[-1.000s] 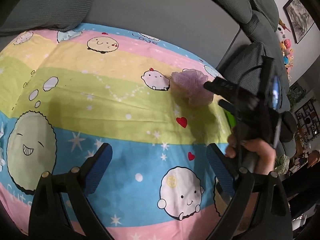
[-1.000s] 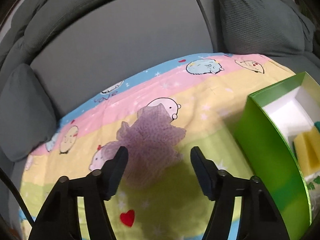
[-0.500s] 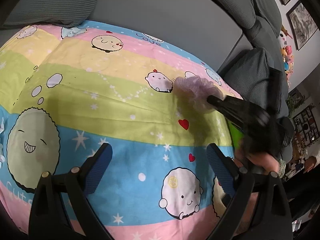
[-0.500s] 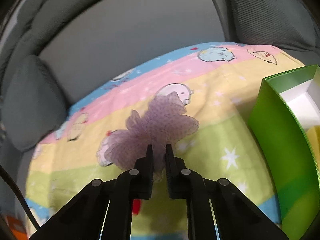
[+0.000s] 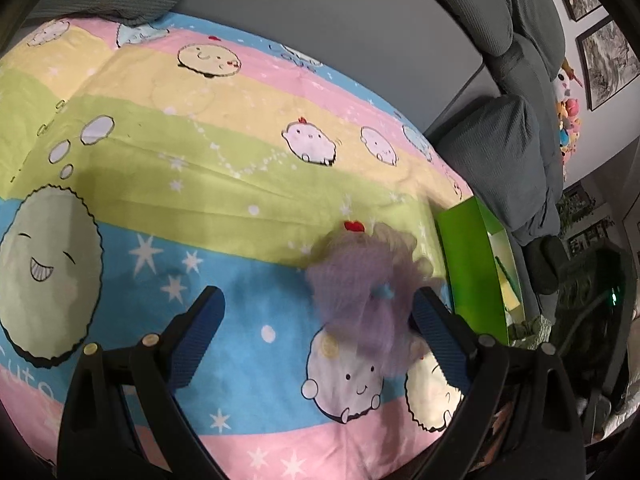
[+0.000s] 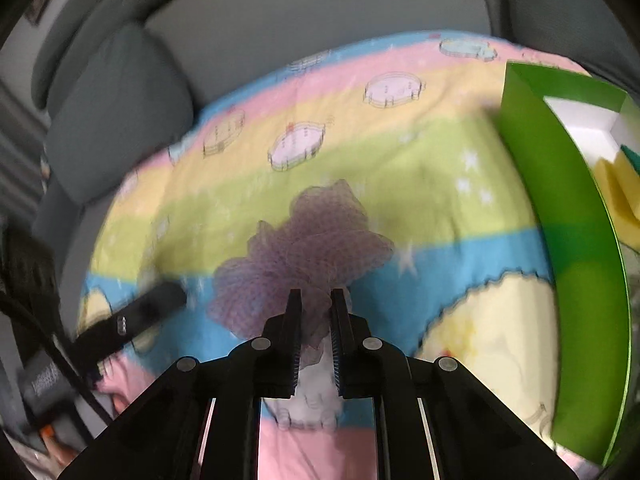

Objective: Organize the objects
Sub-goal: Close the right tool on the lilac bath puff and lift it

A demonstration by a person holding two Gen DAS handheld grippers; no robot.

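Right gripper (image 6: 316,300): its two fingers are pinched tight on the purple mesh puff (image 6: 304,252). A second ago they stood wide apart around it.
Puff: it hangs from the right gripper above the blue stripe of the striped blanket (image 5: 200,168). Before, it lay far off on the yellow stripe by the little chick picture.
Left gripper (image 5: 316,320): fingers wide apart, holding nothing, same spot as before.
Green box (image 6: 560,208): on the right, beside the puff, with yellow sponges (image 6: 618,188) inside.
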